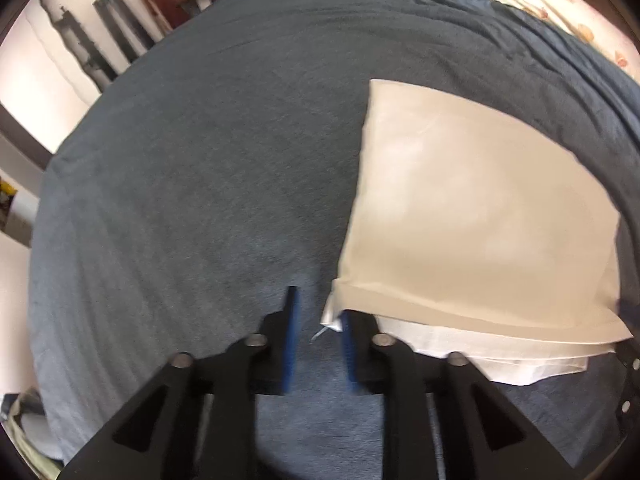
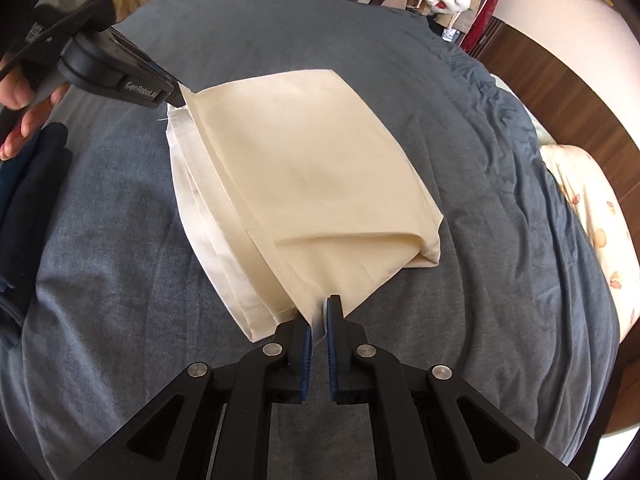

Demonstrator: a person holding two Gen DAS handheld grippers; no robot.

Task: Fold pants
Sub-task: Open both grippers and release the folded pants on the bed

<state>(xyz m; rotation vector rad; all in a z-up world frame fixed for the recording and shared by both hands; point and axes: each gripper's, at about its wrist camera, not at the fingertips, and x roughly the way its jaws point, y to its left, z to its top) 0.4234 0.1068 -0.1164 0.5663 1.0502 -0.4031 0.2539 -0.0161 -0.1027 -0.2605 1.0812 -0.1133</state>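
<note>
Left wrist view: the left gripper (image 1: pixel 318 332) has its blue pads parted, with a clear gap of blanket showing between them. The cream pants (image 1: pixel 472 216) lie to its right on the grey-blue bed cover (image 1: pixel 192 184), folded into a thick stack that runs from the near edge away toward the far right. The stack's near-left corner, where white inner layers peek out, sits just at the right pad; whether any cloth is actually caught there cannot be told from this view, though the wide gap suggests a released tool. A patterned pillow (image 1: pixel 560 12) lies at the far right.

Right wrist view: the right gripper (image 2: pixel 319 322) is clenched on a pinch of the top layer at the stack's near corner, the cloth pulled up into a taut point between the pads. The pants (image 2: pixel 296 168) stretch away from it toward the far left, where the left gripper (image 2: pixel 178 98) meets the opposite corner of the same hem edge. So the two tools sit at either end of that edge, with the fold line on the far-right side. Dark blue clothing (image 2: pixel 24 200) lies at the left, well apart.

Any smoothing or last fold would likely be led by the right hand, the only sure grip.
</note>
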